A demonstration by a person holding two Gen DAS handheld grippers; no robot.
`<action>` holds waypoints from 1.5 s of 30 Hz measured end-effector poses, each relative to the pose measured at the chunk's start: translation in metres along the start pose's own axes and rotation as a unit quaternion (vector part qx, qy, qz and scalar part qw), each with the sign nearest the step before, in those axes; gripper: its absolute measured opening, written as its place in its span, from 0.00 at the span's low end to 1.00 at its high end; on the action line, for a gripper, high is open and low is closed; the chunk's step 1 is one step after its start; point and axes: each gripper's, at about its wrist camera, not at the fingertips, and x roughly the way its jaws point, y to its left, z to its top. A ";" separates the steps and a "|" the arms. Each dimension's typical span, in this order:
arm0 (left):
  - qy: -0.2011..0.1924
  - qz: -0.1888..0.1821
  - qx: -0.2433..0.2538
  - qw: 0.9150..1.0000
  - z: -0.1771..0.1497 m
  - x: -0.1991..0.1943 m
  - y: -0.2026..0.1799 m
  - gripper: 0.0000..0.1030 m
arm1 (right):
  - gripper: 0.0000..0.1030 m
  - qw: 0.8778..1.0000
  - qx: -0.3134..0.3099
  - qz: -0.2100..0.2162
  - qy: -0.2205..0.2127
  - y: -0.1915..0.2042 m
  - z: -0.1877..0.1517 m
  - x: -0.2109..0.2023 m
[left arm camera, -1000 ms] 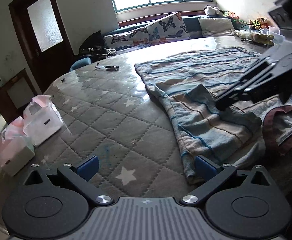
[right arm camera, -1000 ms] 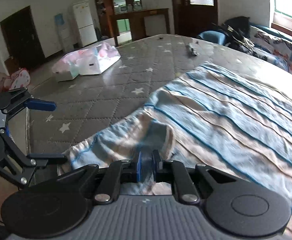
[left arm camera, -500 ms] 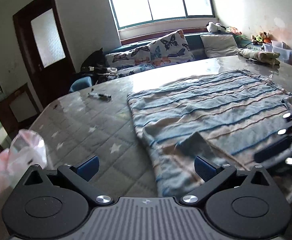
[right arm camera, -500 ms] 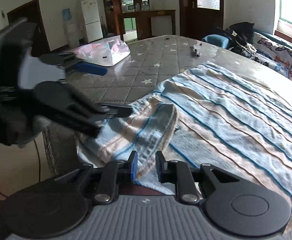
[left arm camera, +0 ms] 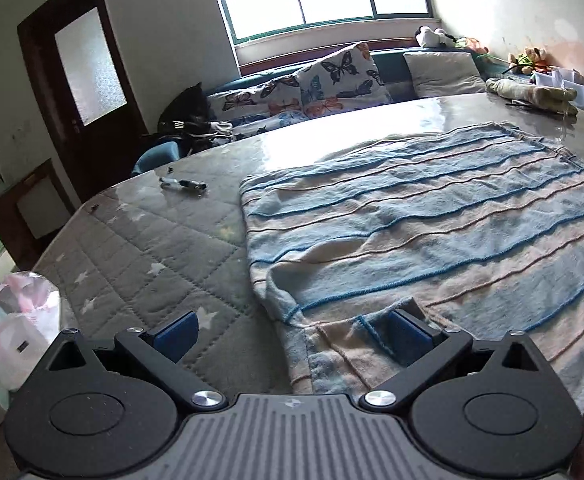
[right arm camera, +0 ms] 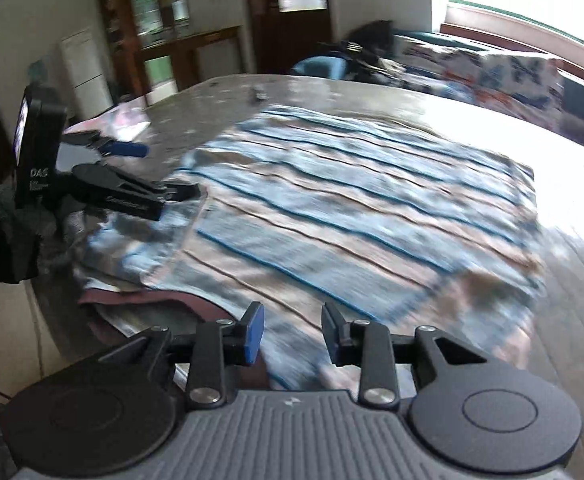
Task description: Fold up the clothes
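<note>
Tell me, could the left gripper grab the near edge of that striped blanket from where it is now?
Probably yes. The left gripper is open right over the striped blanket, and nothing lies between them.

Garment (left arm camera: 423,232) on mattress (left arm camera: 152,248)

1. Striped garment (left arm camera: 431,236): pale blue and peachy-beige bands, thin darker blue and brownish lines between them.
2. Mattress (left arm camera: 144,248) under it: grey quilted diamonds with little white stars.
3. Maroon-edged cloth (right arm camera: 104,300) sticks out from under the garment's near corner, right wrist view.
4. Butterfly cushion (left arm camera: 339,80) behind the mattress: white with black, orange and blue butterflies, on a teal sofa (left arm camera: 389,66).
5. Plastic bags (left arm camera: 16,320) left of the mattress: white and pink.
6. Left gripper (left arm camera: 292,334) and right gripper (right arm camera: 292,338): black with blue pads.
</note>
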 end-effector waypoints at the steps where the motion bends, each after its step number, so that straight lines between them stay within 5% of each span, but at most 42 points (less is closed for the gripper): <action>1: 0.000 0.000 0.000 1.000 0.001 -0.002 0.001 1.00 | 0.31 1.000 0.008 -0.006 -0.001 -0.005 -0.003 -0.004; 6: -0.013 -0.010 0.013 1.000 -0.002 -0.022 0.002 0.99 | 0.32 0.999 0.023 -0.028 -0.009 -0.018 -0.016 -0.022; 12: -0.035 -0.070 0.064 0.995 -0.024 -0.072 -0.003 0.92 | 0.32 0.999 0.023 -0.046 0.004 -0.022 -0.036 -0.025; 23: -0.054 -0.162 0.182 0.968 -0.062 -0.134 -0.017 0.77 | 0.37 0.997 -0.046 -0.056 0.010 -0.004 -0.043 -0.050; 35: -0.071 -0.190 0.262 0.944 -0.076 -0.124 -0.053 0.53 | 0.48 0.992 -0.105 -0.062 0.020 0.011 -0.059 -0.058; 40: -0.070 -0.211 0.243 0.944 -0.071 -0.118 -0.052 0.20 | 0.51 0.990 -0.127 -0.063 0.020 0.018 -0.063 -0.052; 45: -0.085 -0.211 0.193 0.954 -0.050 -0.116 -0.044 0.13 | 0.54 0.988 -0.144 -0.059 0.016 0.020 -0.063 -0.048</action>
